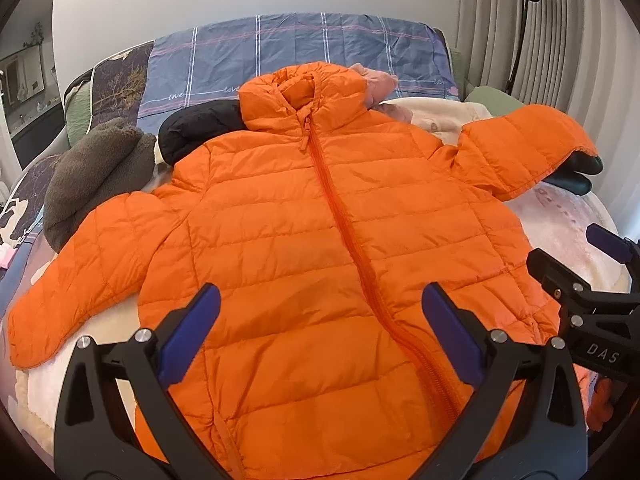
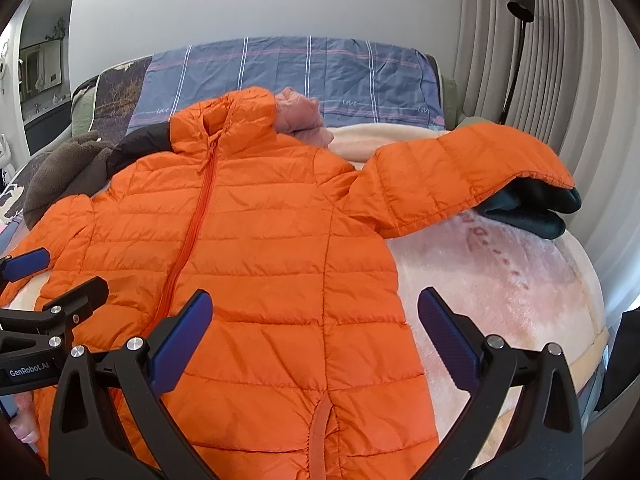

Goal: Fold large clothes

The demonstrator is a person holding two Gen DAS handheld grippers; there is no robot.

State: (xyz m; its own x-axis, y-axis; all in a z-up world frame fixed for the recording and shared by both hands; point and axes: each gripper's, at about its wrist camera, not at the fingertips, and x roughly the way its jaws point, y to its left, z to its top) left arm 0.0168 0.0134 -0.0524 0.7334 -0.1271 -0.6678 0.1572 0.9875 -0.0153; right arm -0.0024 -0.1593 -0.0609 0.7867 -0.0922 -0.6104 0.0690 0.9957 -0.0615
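The orange jacket lies flat, zipped — hood at 12 o'clock. Left gripper and right gripper are wide open, holding nothing.

On my left gripper, seen from the right wrist, white letters read "GenRobot.AI". My right gripper shows "DAS", cut off at the edge. The blue plaid sheet carries small script "love" repeated.
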